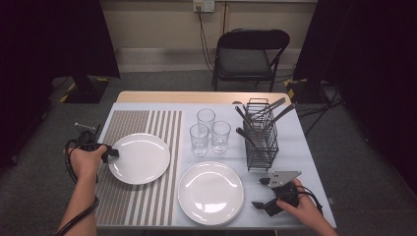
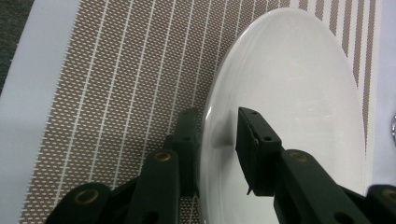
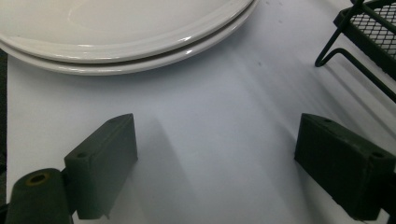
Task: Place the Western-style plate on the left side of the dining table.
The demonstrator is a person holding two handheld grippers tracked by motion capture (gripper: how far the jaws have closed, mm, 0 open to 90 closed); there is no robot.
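Observation:
A white plate [image 1: 140,158] [image 2: 289,93] lies on the brown striped placemat [image 1: 125,123] [image 2: 116,93] at the left of the table. My left gripper [image 1: 112,153] [image 2: 218,119] straddles the plate's left rim, one jaw under the rim and the other over the plate's face with a small gap, so it stands open. My right gripper [image 1: 259,192] [image 3: 217,140] rests low near the front right of the white tablecloth [image 3: 210,93], jaws wide open with nothing between them. It sits just right of two stacked white plates [image 1: 210,192] [image 3: 116,28].
Three clear glasses [image 1: 209,132] stand mid-table behind the stacked plates. A black wire cutlery rack [image 1: 260,140] [image 3: 369,28] with several utensils stands to the right. A black folding chair [image 1: 248,56] is beyond the table's far edge.

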